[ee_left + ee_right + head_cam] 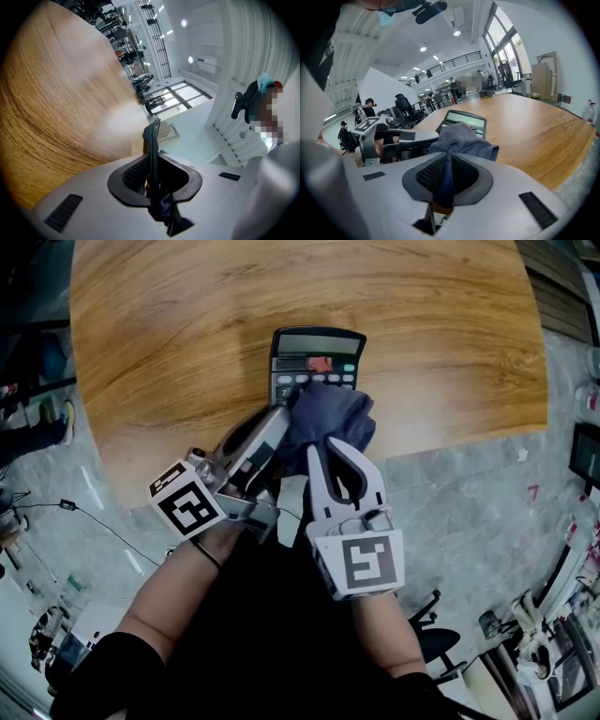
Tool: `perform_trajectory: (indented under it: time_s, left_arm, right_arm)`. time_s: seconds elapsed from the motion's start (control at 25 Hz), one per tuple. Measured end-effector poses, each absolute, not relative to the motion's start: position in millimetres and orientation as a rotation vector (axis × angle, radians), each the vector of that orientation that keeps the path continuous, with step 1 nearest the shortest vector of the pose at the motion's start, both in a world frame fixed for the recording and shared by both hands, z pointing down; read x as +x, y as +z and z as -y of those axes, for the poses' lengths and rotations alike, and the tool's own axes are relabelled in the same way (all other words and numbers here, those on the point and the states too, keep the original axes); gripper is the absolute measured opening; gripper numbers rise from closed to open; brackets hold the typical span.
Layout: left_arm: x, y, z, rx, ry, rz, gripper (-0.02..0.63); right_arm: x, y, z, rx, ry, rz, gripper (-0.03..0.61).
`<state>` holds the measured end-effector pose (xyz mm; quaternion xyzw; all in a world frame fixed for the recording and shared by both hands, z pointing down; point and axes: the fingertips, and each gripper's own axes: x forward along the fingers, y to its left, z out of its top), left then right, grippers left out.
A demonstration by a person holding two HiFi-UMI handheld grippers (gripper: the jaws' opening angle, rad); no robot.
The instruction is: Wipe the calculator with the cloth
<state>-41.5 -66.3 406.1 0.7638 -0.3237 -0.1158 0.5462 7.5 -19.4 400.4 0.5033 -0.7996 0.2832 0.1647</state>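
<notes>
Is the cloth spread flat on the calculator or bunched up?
Bunched up. The blue-grey cloth is gathered into folds, pinched in the right gripper, with its crumpled end resting on the calculator keys.

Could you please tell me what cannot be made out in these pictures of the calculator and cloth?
- Head view: the cloth covers the calculator's lower keys; the key labels are too small to read.
- Left gripper view: the left gripper clamps the calculator edge-on, so its face is hidden.
- Right gripper view: the right gripper, shut on the cloth, and the cloth itself hide most keys; the display is too small to read.
</notes>
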Motion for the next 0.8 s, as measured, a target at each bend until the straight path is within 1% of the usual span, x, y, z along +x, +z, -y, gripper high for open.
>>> perform_trajectory:
  time_s: [0.28, 0.48, 0.64, 0.8]
  left_arm:
    - [-39, 398, 67, 1.845, -0.265, 0.741, 0.067]
    - [-32, 401, 55, 1.875, -0.213, 0.7, 0.067]
    - [-21, 405, 45, 1.876, -0.178, 0.672, 0.067]
    - [-17, 406, 41, 1.89, -0.153, 0.662, 0.067]
  right_arm:
    - [62, 402, 54, 1.617, 0.733, 2.193, 0.038]
    - [86, 386, 78, 1.737, 0.684, 2.159, 0.038]
    - [88, 374, 87, 1.771, 0.666, 2.173, 0.038]
    - [65, 367, 87, 1.712, 0.66, 2.232, 0.038]
